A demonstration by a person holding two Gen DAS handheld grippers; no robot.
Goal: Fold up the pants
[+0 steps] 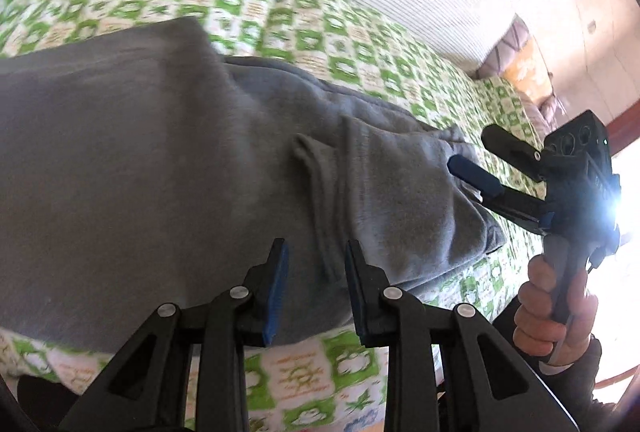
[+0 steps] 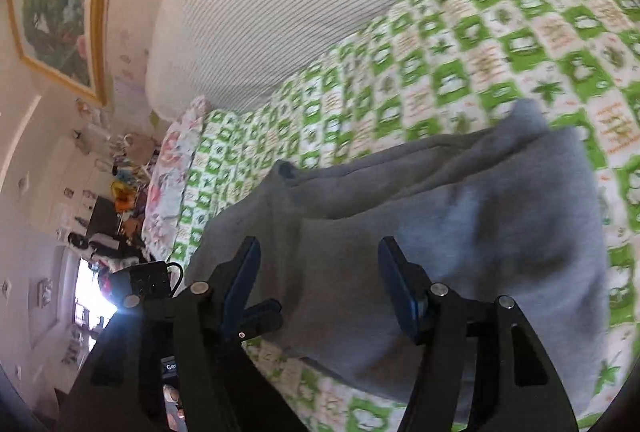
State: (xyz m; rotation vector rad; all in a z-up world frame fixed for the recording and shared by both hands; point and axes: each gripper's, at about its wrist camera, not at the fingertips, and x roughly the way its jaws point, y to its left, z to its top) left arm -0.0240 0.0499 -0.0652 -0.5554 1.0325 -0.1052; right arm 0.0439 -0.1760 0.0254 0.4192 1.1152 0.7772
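Grey pants (image 1: 168, 168) lay folded over on a bed covered by a green-and-white patterned bedspread (image 1: 304, 32), filling the centre of the left wrist view from nine o'clock across to four o'clock. A fold ridge ran down the cloth towards six o'clock, and bunched layers gathered at three o'clock.

The left gripper (image 1: 316, 288) stood at six o'clock above the near edge of the pants, its blue-padded fingers (image 1: 276, 288) parted with nothing between them, released. The right gripper (image 1: 476, 152) entered at three o'clock, held by the right hand (image 1: 552, 308) at four o'clock; its fingers were spread, the lower blue pad (image 1: 474, 174) lying against or just over the bunched end of the pants; contact could not be told.

In the right wrist view the right gripper (image 2: 316, 272) was likewise open over the pants (image 2: 460, 232), which spread from the centre to four o'clock. Part of the left gripper (image 2: 256, 316) showed at seven o'clock, with a bright glare beside it.

A striped white cushion or pillow (image 2: 280, 12) lay at twelve o'clock beyond the bedspread (image 2: 480, 44). A floral pillow (image 2: 172, 168) sat at nine o'clock at the bed's end. A gold-framed picture (image 2: 56, 0) hung on the wall at ten o'clock, above a cluttered shelf (image 2: 116, 200) at nine o'clock.
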